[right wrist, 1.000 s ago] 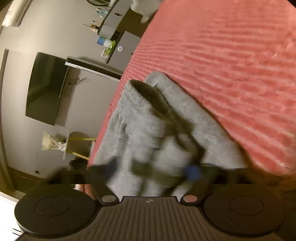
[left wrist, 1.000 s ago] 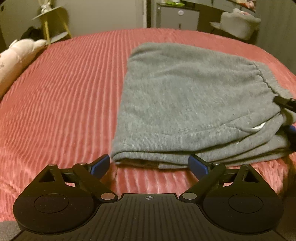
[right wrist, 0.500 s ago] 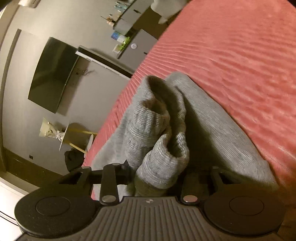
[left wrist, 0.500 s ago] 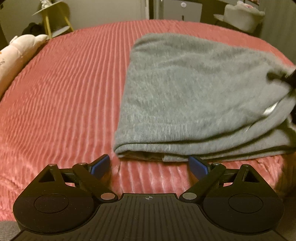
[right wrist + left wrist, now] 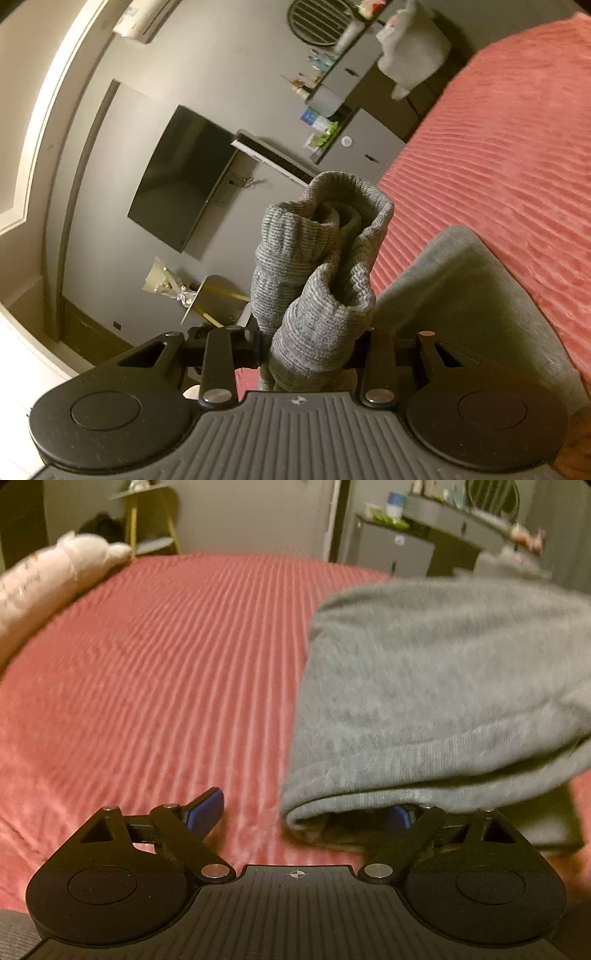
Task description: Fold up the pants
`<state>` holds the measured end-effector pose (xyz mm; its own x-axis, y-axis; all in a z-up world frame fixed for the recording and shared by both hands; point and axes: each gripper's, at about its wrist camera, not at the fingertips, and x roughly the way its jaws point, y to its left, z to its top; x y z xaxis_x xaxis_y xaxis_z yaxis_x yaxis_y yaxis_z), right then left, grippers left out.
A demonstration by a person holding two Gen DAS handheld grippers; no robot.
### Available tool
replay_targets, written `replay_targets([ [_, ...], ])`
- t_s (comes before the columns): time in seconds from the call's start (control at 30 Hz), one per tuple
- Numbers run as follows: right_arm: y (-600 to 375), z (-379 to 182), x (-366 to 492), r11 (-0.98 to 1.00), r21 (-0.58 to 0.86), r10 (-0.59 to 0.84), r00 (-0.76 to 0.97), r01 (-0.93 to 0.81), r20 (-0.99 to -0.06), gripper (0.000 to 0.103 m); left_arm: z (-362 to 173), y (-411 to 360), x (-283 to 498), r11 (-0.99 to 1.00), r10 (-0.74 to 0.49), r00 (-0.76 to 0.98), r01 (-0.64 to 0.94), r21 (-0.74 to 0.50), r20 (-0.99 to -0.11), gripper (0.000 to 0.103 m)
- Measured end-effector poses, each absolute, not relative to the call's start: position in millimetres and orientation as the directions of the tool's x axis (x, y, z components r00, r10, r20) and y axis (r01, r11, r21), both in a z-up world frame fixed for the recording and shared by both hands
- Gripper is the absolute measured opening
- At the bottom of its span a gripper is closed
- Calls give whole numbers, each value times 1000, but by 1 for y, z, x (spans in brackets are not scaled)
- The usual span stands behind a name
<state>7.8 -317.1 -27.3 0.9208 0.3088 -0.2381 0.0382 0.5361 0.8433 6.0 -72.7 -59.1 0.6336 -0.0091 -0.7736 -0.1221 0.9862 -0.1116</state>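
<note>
Grey knit pants [image 5: 443, 686] lie folded on the red ribbed bedspread [image 5: 147, 664], their near corner lifted off the bed. My left gripper [image 5: 306, 808] is open at that near left corner, and the right finger sits under the raised fabric edge. My right gripper [image 5: 308, 347] is shut on a bunched ribbed end of the pants [image 5: 317, 266] and holds it up, tilted, with the rest of the cloth [image 5: 472, 295] hanging toward the bed.
A white plush toy [image 5: 48, 579] lies at the bed's left edge. A yellow stool [image 5: 147, 520] and a grey dresser [image 5: 399, 550] stand beyond the bed. A wall-mounted TV [image 5: 181, 184] shows in the right wrist view.
My right gripper closed on the pants' bunched end and lifted it, raising that side. My left gripper moved left and closer, so the pants' near corner now hangs over its right finger.
</note>
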Motion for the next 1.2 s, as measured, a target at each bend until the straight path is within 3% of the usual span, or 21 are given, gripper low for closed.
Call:
replay_targets([
  [0.1,-318,-29,5,525,850,308,919,52,-246,35,-54,-63,1,978,-55,652,-116,-172,-756,89],
  [0.37,-313,-23,-2,523,852,312,923,31,-225,35,-70,-73,14,987,59,587,-154,-39,-807,86],
  [0.43,-313,-22,-2,523,852,312,924,26,-220,35,-73,-70,18,983,61,578,-174,-49,-814,79],
  [0.5,-315,-25,-1,522,853,310,925,27,-220,35,-73,-62,20,975,81,575,-215,-55,-814,59],
  [0.53,-316,-26,0,521,853,309,925,31,-222,35,-75,-58,21,970,70,567,-229,-75,-821,57],
  [0.6,-318,-31,-1,514,857,311,923,38,-228,35,-74,-56,20,970,41,576,-220,-106,-816,36],
  [0.67,-319,-34,-2,510,859,313,920,47,-236,35,-67,-66,13,984,41,619,-163,-77,-784,25],
  [0.77,-325,-39,-7,506,860,298,925,56,-236,35,-60,-74,2,992,51,678,-120,-43,-733,28],
  [0.9,-334,-47,-10,571,811,237,921,127,-310,35,-67,-76,10,990,89,623,-143,-2,-778,39],
  [1.03,-325,-72,10,722,624,153,810,300,-566,35,-72,-72,15,988,96,577,-158,5,-811,42],
  [1.1,-322,-88,19,734,562,128,735,381,-666,36,-70,-70,11,988,79,590,-155,-17,-803,36],
  [1.2,-321,-72,12,737,607,143,810,297,-570,36,-62,-67,5,986,37,642,-147,-75,-766,30],
])
